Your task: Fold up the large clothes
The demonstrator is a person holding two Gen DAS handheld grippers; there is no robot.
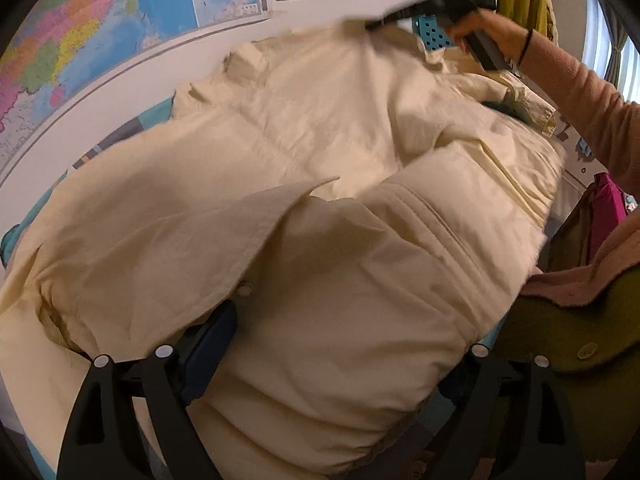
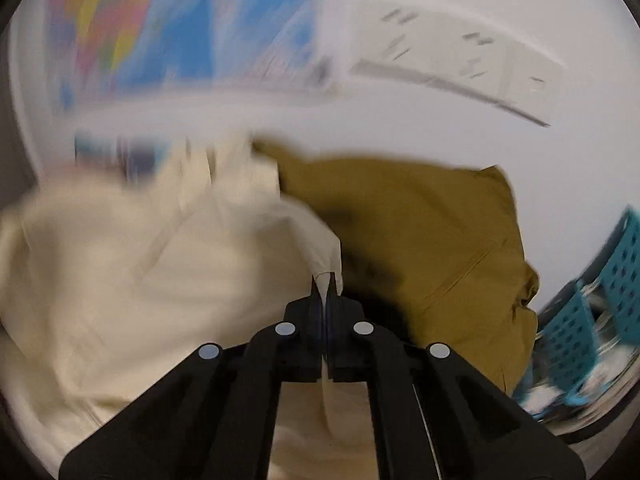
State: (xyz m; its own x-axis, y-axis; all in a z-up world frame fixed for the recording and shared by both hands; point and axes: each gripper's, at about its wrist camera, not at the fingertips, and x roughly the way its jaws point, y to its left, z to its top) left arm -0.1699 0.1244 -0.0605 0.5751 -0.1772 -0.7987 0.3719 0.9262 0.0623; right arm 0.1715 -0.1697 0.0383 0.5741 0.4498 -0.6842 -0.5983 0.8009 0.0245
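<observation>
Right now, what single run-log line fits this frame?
stage: folding | item: cream cotton shirt | right tool: shut on shirt edge, lifting | left tool: open around shirt bulk | beside: mustard garment

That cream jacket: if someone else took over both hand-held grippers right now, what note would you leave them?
Right hand-held gripper: shut on a pinch of the cream jacket, lifted at its far edge.
Left hand-held gripper: jaws wide apart, with the near bulk of the jacket between them; no grip visible.
Jacket lies spread and rumpled on the table, partly turned over on itself. An olive garment sits beside it, a teal basket beyond.
Done: at most a first fold begun.
Left: carry the pinched edge across, flatten, finish folding.
</observation>
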